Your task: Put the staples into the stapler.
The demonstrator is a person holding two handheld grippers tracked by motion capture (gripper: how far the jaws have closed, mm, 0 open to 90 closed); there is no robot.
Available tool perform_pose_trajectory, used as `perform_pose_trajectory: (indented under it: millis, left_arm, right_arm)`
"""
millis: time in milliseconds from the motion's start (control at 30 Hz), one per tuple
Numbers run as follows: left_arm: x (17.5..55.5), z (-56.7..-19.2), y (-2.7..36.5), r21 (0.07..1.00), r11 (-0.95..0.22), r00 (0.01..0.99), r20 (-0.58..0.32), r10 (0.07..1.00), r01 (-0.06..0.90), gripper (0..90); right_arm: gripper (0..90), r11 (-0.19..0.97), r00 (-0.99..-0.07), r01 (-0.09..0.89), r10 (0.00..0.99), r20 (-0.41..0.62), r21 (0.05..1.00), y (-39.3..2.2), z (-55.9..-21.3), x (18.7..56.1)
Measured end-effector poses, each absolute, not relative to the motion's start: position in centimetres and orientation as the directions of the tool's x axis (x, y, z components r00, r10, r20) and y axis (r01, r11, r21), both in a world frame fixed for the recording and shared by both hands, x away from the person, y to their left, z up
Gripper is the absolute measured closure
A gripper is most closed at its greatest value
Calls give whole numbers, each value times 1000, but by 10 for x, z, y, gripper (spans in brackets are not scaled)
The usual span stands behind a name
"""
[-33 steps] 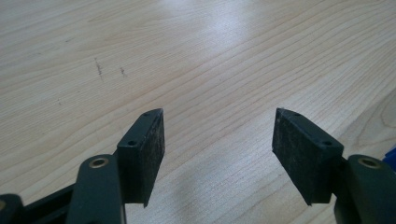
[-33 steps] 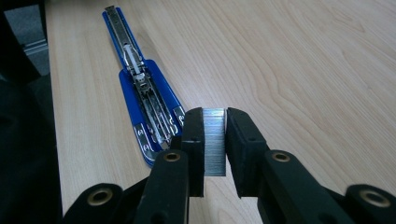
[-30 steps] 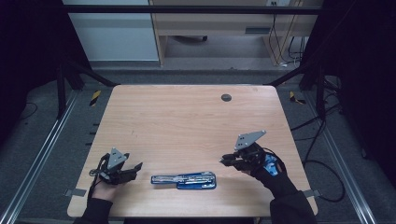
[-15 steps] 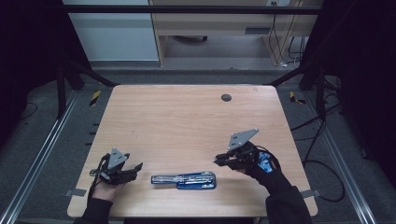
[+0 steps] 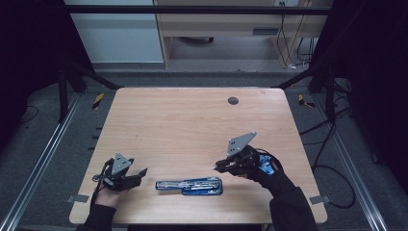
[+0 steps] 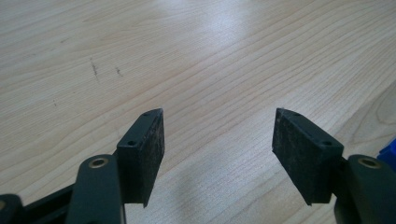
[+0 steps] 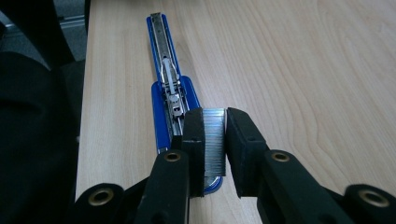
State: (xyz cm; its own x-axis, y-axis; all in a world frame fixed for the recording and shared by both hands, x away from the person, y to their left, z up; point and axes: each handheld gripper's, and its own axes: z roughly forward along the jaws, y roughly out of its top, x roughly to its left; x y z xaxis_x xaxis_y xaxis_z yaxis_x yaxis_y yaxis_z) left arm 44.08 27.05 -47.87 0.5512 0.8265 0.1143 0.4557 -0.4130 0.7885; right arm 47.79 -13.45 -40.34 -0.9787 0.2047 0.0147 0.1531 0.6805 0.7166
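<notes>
Two grippers are over the wooden table (image 5: 192, 125). Our right gripper (image 7: 215, 135) is clenched on a shiny strip of staples (image 7: 214, 140), which sits flat between its two black pads. Seen from above, this right gripper (image 5: 222, 166) hangs just past the right end of the stapler (image 5: 189, 186) and a bit above it.

The blue stapler (image 7: 169, 93) lies flat on the table, swung wide open, so we can see the long metal track inside it. It rests near the table's front edge, between our two grippers.

Our left gripper (image 6: 217, 140) is spread wide with nothing in it, just bare wood between its pads. From above, the left gripper (image 5: 139, 174) sits low, just left of the stapler, not touching it.
</notes>
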Motion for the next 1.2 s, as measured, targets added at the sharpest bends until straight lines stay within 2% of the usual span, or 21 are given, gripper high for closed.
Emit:
perform_pose_trajectory:
  millis: [467,1200]
  left_arm:
    - [441,-479,270,787,-415,554,114,825,456,342]
    - [441,-480,269,780,-423,557,117,822,460,342]
  right_arm:
    - [781,728,-991,132,123,61,673,-123,-418,485]
    - [781,778,-997,76,48,61,624,-112,-436,487]
